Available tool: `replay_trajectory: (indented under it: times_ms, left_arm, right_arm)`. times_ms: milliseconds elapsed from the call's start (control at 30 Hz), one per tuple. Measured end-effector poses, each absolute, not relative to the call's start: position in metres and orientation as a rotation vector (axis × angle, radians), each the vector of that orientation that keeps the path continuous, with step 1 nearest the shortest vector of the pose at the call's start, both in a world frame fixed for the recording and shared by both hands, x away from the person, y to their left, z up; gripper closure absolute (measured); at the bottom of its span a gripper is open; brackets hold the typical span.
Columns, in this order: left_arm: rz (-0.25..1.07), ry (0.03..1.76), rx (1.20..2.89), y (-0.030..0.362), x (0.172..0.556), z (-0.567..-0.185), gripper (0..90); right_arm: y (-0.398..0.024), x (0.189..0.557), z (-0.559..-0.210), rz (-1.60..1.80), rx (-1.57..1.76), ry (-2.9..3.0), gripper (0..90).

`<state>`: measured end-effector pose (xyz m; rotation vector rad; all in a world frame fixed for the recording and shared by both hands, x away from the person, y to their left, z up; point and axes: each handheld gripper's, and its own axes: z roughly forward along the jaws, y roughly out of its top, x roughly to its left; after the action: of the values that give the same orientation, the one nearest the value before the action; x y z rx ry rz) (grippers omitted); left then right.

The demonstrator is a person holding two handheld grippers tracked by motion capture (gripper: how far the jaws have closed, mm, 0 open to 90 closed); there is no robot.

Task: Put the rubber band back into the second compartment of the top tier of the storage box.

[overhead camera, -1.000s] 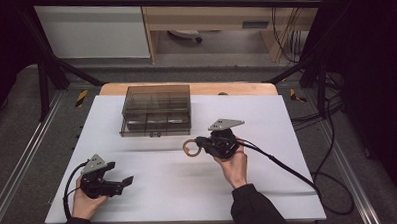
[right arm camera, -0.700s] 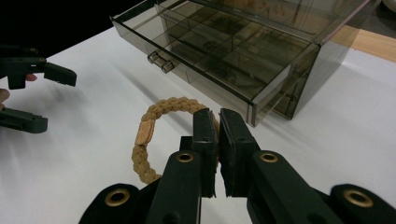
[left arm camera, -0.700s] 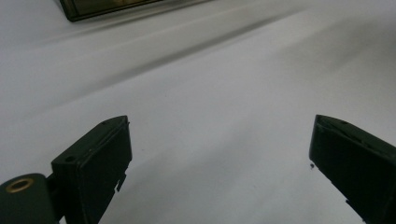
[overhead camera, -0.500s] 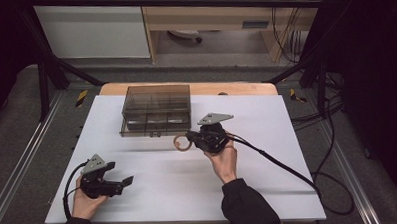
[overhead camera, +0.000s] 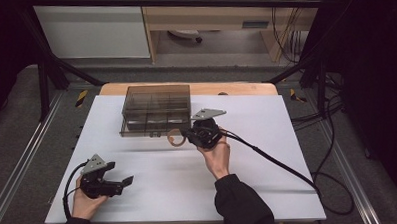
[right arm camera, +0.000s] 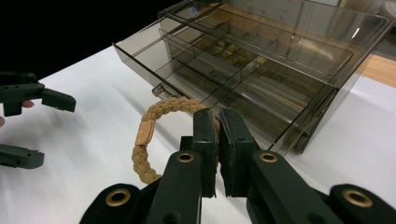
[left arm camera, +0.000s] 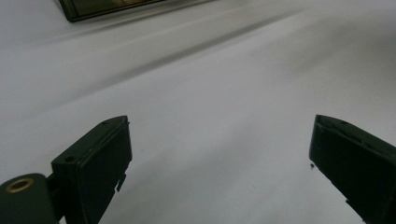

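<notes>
Up near the table's middle, the right hand (overhead camera: 215,154) holds the right gripper (overhead camera: 186,137) pointing left, jaws pinched on a tan braided ring (overhead camera: 175,138), just at the front edge of the smoky clear organizer box (overhead camera: 156,109). Left gripper (overhead camera: 126,181) sits low at the near-left corner in the left hand (overhead camera: 84,201), jaws spread wide, nothing between them, well apart from the box. White table cover (overhead camera: 267,119) underneath. Box compartments look empty as far as visible. Right gripper view: ring (right arm camera: 154,135) has a flat tan tag on its braid, box dividers (right arm camera: 243,70) clear, left gripper (right arm camera: 32,119) off at the left edge. Left gripper view: spread jaws over bare white surface, box corner (left arm camera: 107,7) at top.
</notes>
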<state>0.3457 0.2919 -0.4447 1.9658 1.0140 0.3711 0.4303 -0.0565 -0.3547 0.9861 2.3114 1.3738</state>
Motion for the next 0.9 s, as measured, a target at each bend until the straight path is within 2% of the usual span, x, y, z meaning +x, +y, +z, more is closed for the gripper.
replay_trajectory:
  times_ms: [900]
  left_arm:
    - [0.371,1.015,1.963,0.293,0.346,-0.445,5.1]
  right_arm:
    - [-0.031,0.455,-0.352,1.386,0.999,2.288,86.1]
